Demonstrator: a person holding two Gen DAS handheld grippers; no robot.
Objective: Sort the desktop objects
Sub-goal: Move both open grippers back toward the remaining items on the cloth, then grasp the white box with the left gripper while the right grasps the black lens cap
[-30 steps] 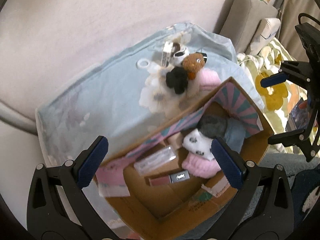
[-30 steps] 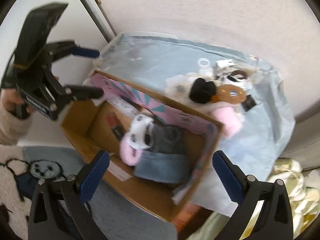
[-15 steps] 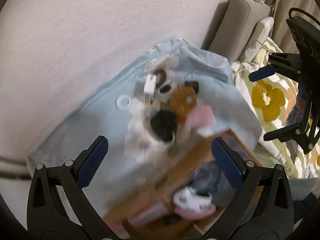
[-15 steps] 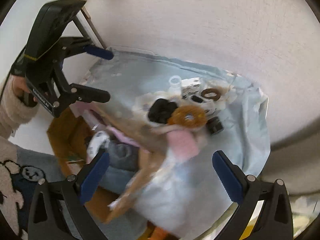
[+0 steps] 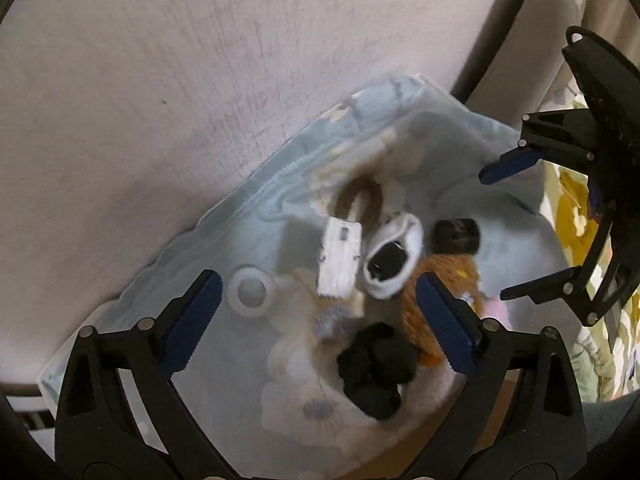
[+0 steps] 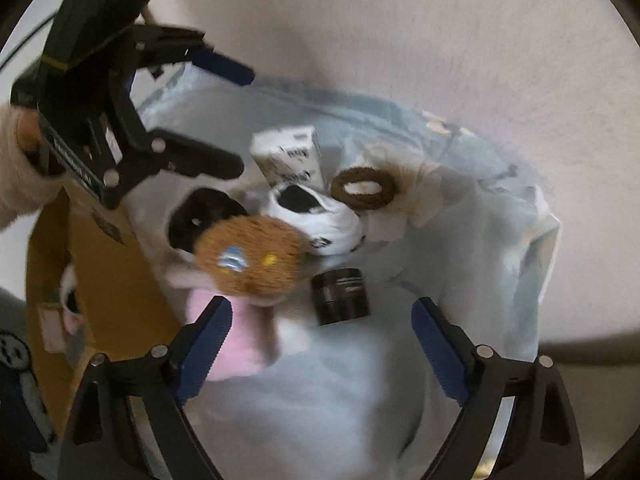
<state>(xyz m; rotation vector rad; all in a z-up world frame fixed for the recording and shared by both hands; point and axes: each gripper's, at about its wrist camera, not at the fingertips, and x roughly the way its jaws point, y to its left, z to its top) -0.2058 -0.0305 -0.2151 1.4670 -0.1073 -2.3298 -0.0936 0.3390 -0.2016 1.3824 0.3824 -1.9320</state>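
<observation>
A cluster of small objects lies on a light blue cloth [image 5: 224, 240] [image 6: 460, 264]. It holds a white box [image 5: 340, 256] [image 6: 290, 156], a white and black sock [image 5: 394, 258] [image 6: 316, 216], a brown hair ring [image 5: 360, 200] [image 6: 364, 188], a black jar [image 5: 456, 236] [image 6: 340, 296], a brown plush disc [image 5: 440, 284] [image 6: 250, 256], a black scrunchie [image 5: 374, 368] [image 6: 204, 220], a white ring [image 5: 252, 294] and a pink plush piece [image 6: 244, 344]. My left gripper [image 5: 316, 320] is open above the cluster. My right gripper [image 6: 320, 352] is open just before the black jar.
A cardboard box [image 6: 108, 272] stands left of the cluster in the right wrist view, its edge low in the left wrist view [image 5: 432, 440]. A pale wall [image 5: 200, 80] backs the cloth. Grey cushions [image 5: 532, 36] and flowered bedding [image 5: 568, 208] lie to the right.
Both grippers have moved forward from over the cardboard box to the cluster on the cloth. The box has dropped to the frame edges. Both stay open.
</observation>
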